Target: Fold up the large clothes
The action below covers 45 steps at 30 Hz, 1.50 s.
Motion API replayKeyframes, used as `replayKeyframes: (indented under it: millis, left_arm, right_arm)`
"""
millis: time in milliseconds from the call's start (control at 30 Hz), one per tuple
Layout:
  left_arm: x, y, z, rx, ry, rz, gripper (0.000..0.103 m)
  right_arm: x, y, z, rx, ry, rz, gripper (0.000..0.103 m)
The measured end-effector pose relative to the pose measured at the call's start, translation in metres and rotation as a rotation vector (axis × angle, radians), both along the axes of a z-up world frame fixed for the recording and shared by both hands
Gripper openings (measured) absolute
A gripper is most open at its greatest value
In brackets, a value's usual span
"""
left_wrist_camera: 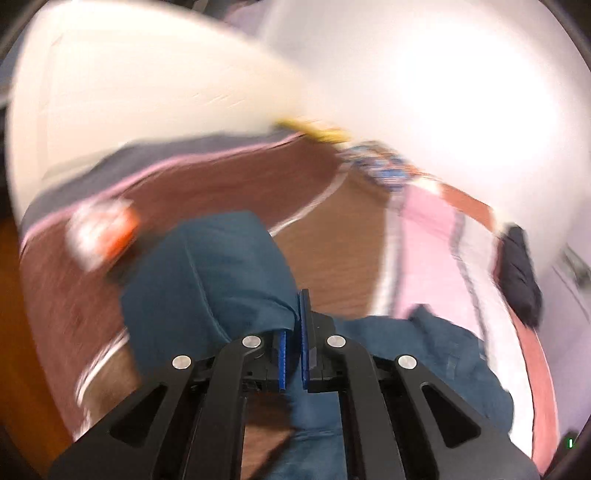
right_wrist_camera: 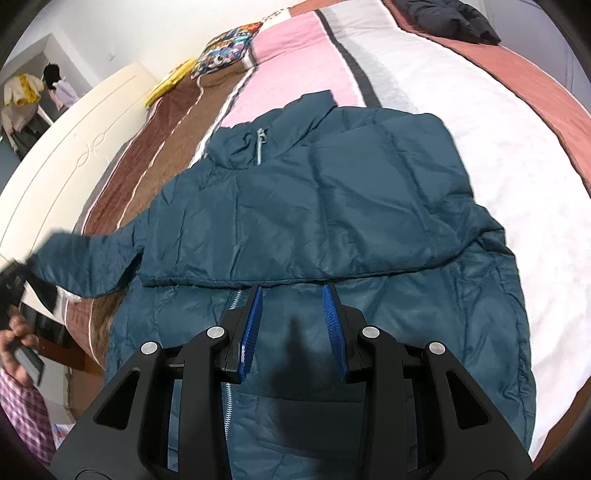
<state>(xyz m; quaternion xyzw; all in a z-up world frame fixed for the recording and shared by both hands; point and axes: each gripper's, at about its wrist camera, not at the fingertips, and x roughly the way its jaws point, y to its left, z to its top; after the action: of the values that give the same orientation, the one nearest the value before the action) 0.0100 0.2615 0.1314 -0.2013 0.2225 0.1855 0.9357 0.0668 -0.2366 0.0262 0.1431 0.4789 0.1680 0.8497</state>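
A teal puffer jacket lies front up on the striped bedspread, one sleeve folded across its chest. My right gripper is open and empty just above the jacket's front, near its zipper. My left gripper is shut on the jacket's other sleeve. In the right wrist view that sleeve stretches out past the bed's left edge to the left gripper. The left wrist view is motion-blurred.
A cream headboard stands at the left. A patterned pillow and a yellow item lie at the bed's head. A dark garment lies at the far right. Clothes hang in a doorway.
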Motion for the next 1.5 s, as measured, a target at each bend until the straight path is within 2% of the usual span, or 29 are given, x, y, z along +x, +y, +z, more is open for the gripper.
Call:
replayKeyframes:
  millis: [133,267,400,500,533,567,600,700,733,833,933,1000,1100,1200,1300,1500]
  left_arm:
    - [0.022,-0.071,0.036,0.101,-0.063,-0.224,0.005]
    - [0.042,-0.147,0.034,0.118,-0.043,-0.459,0.005]
    - [0.069,-0.213,-0.005,0.122,0.057,-0.620,0.005]
    - [0.090,-0.253,-0.057,0.159,0.195,-0.707,0.007]
    - [0.096,-0.264,-0.075,0.176,0.246,-0.726,0.011]
    - [0.101,-0.271,-0.092,0.194,0.297,-0.735,0.016]
    - [0.103,-0.275,-0.102,0.197,0.330,-0.741,0.027]
    - [0.105,-0.276,-0.126,0.157,0.408,-0.742,0.045]
    - [0.102,-0.272,-0.127,0.131,0.418,-0.745,0.051]
    - [0.088,-0.265,-0.122,0.098,0.413,-0.761,0.059]
    - [0.068,-0.256,-0.115,0.062,0.399,-0.788,0.064]
    - [0.060,-0.255,-0.115,0.080,0.390,-0.789,0.067]
    - [0.050,-0.247,-0.113,0.080,0.397,-0.795,0.067]
    - [0.026,-0.222,-0.102,0.045,0.350,-0.765,0.067]
    - [0.006,-0.196,-0.100,0.017,0.335,-0.698,0.067]
    - [-0.024,-0.145,-0.104,-0.066,0.323,-0.561,0.067]
  right_arm:
    - [-0.004,-0.020,0.001,0.017,-0.004,-0.037,0.034]
    - [-0.006,-0.044,0.000,0.035,-0.007,-0.087,0.034]
    - [-0.009,-0.068,-0.001,0.051,-0.004,-0.138,0.034]
    - [-0.011,-0.083,-0.004,0.062,0.003,-0.166,0.034]
    - [-0.011,-0.088,-0.004,0.065,0.004,-0.173,0.034]
    - [-0.011,-0.091,-0.005,0.067,0.005,-0.176,0.034]
    - [-0.010,-0.095,-0.005,0.069,0.004,-0.179,0.034]
    - [-0.011,-0.101,-0.006,0.077,0.000,-0.184,0.034]
    - [-0.011,-0.103,-0.007,0.080,0.001,-0.184,0.034]
    - [-0.007,-0.099,-0.009,0.092,0.008,-0.161,0.034]
    - [-0.005,-0.085,-0.008,0.095,0.004,-0.118,0.034]
    - [-0.004,-0.069,-0.004,0.092,-0.006,-0.073,0.034]
    - [-0.003,-0.043,0.004,0.077,-0.023,-0.003,0.035]
    - [-0.005,-0.012,0.017,0.046,-0.064,0.081,0.037]
    - [-0.009,0.028,0.027,-0.020,-0.123,0.180,0.045]
    - [-0.025,0.135,0.031,-0.262,-0.300,0.415,0.048]
